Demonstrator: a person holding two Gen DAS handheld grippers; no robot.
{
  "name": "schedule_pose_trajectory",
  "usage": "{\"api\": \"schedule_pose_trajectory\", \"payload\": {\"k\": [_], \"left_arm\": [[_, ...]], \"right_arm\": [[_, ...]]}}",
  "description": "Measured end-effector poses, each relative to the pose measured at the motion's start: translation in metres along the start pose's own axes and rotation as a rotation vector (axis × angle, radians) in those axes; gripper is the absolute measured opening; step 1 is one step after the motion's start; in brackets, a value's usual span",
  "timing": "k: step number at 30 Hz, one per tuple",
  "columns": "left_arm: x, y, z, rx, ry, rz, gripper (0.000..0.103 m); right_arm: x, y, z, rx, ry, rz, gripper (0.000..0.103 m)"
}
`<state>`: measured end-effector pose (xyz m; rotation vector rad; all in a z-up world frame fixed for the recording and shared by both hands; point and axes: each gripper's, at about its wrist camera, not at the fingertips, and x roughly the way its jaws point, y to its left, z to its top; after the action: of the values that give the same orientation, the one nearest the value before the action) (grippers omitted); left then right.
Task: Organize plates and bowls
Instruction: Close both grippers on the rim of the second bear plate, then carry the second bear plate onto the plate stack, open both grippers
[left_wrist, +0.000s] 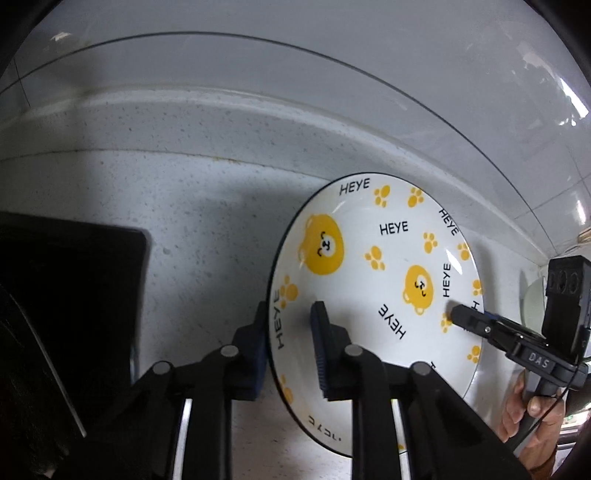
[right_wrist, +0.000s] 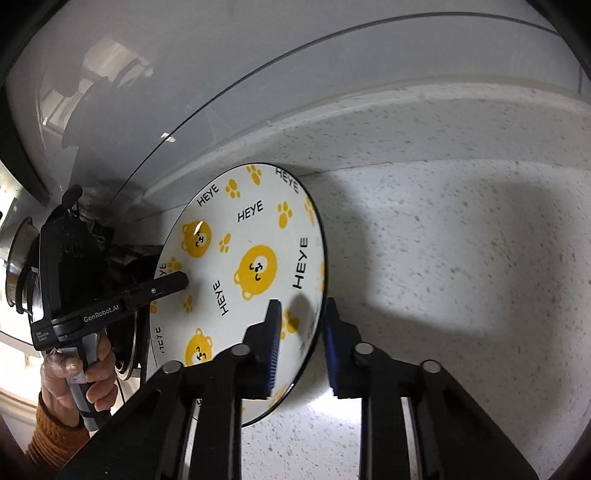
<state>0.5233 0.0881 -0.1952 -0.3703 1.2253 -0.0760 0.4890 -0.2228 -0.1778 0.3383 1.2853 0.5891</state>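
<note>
Left wrist view shows the left gripper (left_wrist: 291, 341) straddling the bear-print plate's (left_wrist: 373, 258) rim above the speckled counter (left_wrist: 184, 192), while the right gripper (right_wrist: 301, 341) straddles the opposite rim. Both seem to pinch it, though the right grip looks loose. The plate appears mid-carry; next comes setting it down level.

the plate (left_wrist: 373, 258) looked like glazed ceramic, glossy with bright glints. the countertop (left_wrist: 207, 206) was matt speckled stone (faintly grainy). the wall tiles (left_wrist: 295, 74) shone smooth. the finger pads (right_wrist: 273, 347) were ribbed blue rubber on matt black plastic.
</note>
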Motion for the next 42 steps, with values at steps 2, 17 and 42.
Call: {"api": "schedule_pose_trajectory", "payload": {"k": [2,17,42], "left_arm": [[0.001,-0.001,-0.005,-0.010,0.011,-0.023,0.018],[-0.023,-0.029,-0.066,0.001,0.037,-0.101,0.015],[-0.163,0.038,-0.288,0.098,0.092,-0.157,0.015]], "right_arm": [[-0.003,0.000,-0.005,0.016,-0.011,-0.014,0.017],[-0.042,-0.002,-0.066,0.094,-0.048,-0.059,0.016],[-0.080,0.123,-0.273,0.149,-0.076,-0.065,0.016]]}}
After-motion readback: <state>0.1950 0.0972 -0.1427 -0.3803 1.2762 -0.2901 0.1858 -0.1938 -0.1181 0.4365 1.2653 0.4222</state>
